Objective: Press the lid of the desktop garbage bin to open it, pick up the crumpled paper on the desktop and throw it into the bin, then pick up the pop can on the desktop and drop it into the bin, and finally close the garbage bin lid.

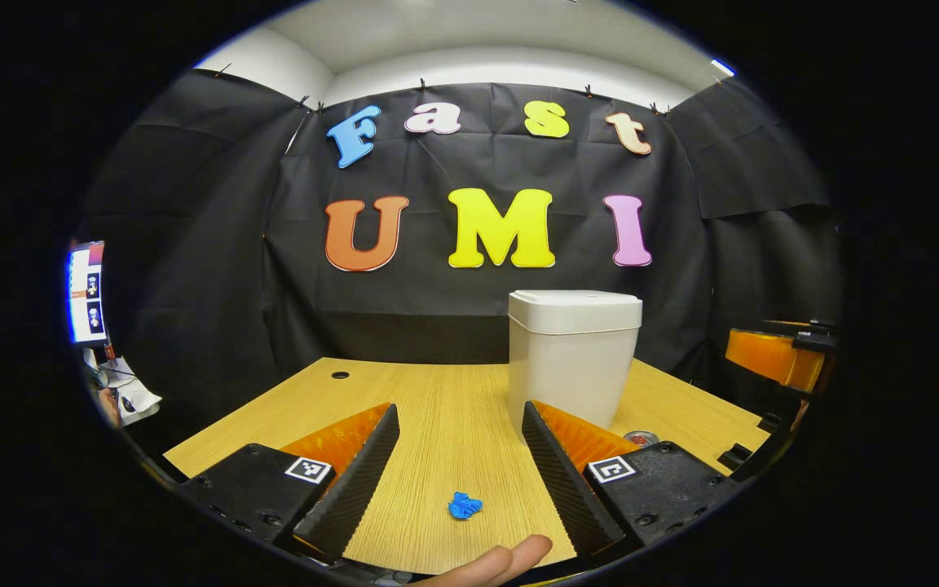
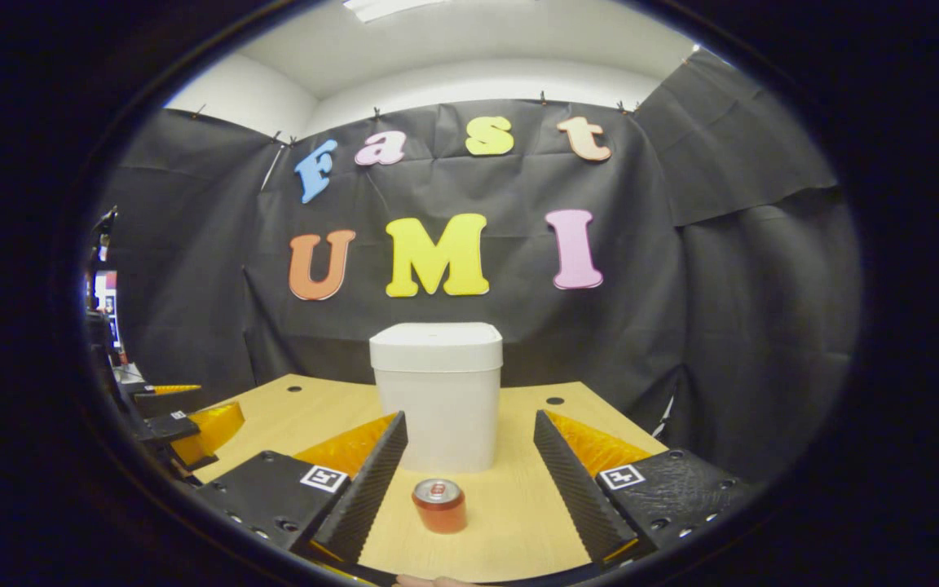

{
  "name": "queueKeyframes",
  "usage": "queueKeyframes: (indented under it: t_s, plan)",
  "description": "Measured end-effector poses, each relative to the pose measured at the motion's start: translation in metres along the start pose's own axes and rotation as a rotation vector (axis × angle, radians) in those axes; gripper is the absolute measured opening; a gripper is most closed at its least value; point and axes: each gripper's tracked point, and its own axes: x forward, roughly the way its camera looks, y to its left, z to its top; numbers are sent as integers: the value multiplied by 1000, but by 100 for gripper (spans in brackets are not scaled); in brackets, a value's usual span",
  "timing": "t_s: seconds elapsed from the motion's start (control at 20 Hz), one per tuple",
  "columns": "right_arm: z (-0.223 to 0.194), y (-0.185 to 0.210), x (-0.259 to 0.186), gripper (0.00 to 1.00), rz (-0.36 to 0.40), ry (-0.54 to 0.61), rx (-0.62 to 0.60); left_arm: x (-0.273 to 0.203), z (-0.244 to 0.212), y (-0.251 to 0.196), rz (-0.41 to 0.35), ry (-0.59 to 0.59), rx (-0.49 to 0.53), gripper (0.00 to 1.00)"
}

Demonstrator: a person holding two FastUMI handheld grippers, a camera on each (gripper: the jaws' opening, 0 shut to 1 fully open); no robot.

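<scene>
While the crumpled paper [image 1: 465, 505] lies on the desktop [image 1: 437, 408] between the left gripper [image 1: 460, 465]'s spread fingers, the garbage bin [image 1: 573, 359] stands lid-down, and the pop can [image 2: 438, 505] sits upright between the right gripper [image 2: 469, 481]'s spread fingers; no step looks done.

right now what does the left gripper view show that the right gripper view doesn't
Left gripper view: blue crumpled paper lying on the desk between the open left claw, plus a fingertip at the bottom edge. The can is barely a sliver behind one finger.

Right gripper view: the whole can, upright in front of the bin, between the open right claw.

Both: the white bin with lid shut, the wooden desk.
</scene>
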Motion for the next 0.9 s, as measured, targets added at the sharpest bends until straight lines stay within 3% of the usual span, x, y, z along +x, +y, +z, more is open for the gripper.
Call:
queueKeyframes:
  t_s: [0.3,0.5,0.6,0.65,0.7,0.75,0.9]
  plan:
    - [23,25,36,89,56,-23,-41,4,-4,4,4,11,2,98]
    - [63,51,60,53,120,-46,5,9,-6,16,35,20,-10,98]
    - [75,56,79,35,110,-30,-4,11,-7,20,40,24,-13,98]
    - [77,55,89,7,97,-13,-16,10,-9,23,44,26,-16,98]
    - [80,62,99,0,99,7,-53,12,-8,26,47,29,-19,98]
    - [85,71,105,0,120,12,-83,12,-9,28,49,31,-23,98]
    - [96,78,129,0,91,35,-64,13,-11,33,54,37,-30,98]
